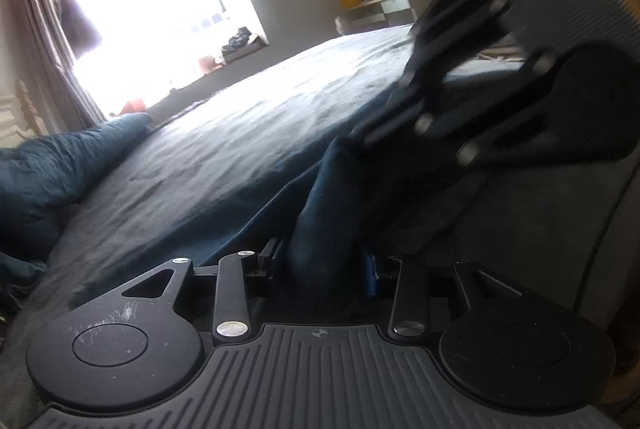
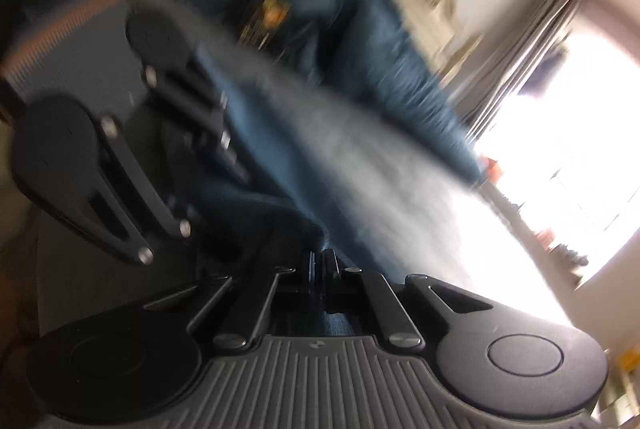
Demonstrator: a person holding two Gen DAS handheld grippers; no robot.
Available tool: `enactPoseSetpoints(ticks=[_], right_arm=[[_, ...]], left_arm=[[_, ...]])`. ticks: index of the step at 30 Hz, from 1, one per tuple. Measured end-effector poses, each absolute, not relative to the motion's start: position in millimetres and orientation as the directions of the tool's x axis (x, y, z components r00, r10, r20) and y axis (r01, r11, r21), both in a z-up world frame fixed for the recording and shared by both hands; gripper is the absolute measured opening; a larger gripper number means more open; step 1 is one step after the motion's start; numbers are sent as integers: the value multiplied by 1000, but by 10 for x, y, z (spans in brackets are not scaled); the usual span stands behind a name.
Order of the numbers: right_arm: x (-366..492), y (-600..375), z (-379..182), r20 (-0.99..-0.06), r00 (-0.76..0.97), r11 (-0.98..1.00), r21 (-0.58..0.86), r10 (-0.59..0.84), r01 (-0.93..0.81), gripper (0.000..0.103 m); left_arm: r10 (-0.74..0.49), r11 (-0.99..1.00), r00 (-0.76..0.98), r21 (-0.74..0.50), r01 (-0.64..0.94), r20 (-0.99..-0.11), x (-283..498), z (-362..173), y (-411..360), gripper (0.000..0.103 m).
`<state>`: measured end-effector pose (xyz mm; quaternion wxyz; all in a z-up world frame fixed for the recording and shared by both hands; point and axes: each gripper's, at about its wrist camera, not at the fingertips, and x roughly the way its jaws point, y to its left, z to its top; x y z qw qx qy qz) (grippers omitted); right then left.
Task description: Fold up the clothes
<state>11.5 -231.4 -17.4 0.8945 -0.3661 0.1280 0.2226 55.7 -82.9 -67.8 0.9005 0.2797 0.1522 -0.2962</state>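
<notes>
A dark blue garment point(image 1: 320, 213) runs from the bed into my left gripper point(image 1: 324, 265), whose jaws are shut on a bunched fold of it. My right gripper shows blurred in the left wrist view point(image 1: 372, 133), gripping the same cloth higher up. In the right wrist view my right gripper point(image 2: 320, 265) is shut on the blue garment point(image 2: 256, 149), and my left gripper point(image 2: 224, 133) appears at the left, also on the cloth. The right wrist view is motion-blurred.
A grey sheet covers the bed point(image 1: 224, 149). A blue quilt point(image 1: 52, 165) lies heaped at the bed's left; it also shows in the right wrist view point(image 2: 360, 29). A bright window point(image 1: 160, 9), curtain point(image 1: 36, 41) and a white desk point(image 1: 384, 5) stand beyond.
</notes>
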Motion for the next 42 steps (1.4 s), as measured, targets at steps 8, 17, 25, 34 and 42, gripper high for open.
enactPoseSetpoints(ticks=[8, 17, 25, 34, 42], right_arm=[[-188, -2286, -565, -325, 902, 447, -787, 286, -425, 1], [-274, -2299, -834, -293, 914, 364, -849, 280, -384, 3], [134, -2842, -136, -531, 724, 853, -2, 441, -522, 3], [136, -2341, -431, -482, 869, 812, -461, 111, -359, 0], [-96, -2085, -977, -275, 960, 582, -789, -49, -197, 0]], left_arm=[[-378, 694, 809, 441, 569, -450, 537, -674, -863, 34], [-372, 696, 805, 435, 571, -462, 563, -803, -823, 34], [-409, 668, 799, 452, 591, -441, 551, -828, -774, 34], [-406, 629, 818, 525, 573, -406, 463, -906, -806, 34], [-416, 615, 812, 530, 583, -410, 486, -924, -802, 34]])
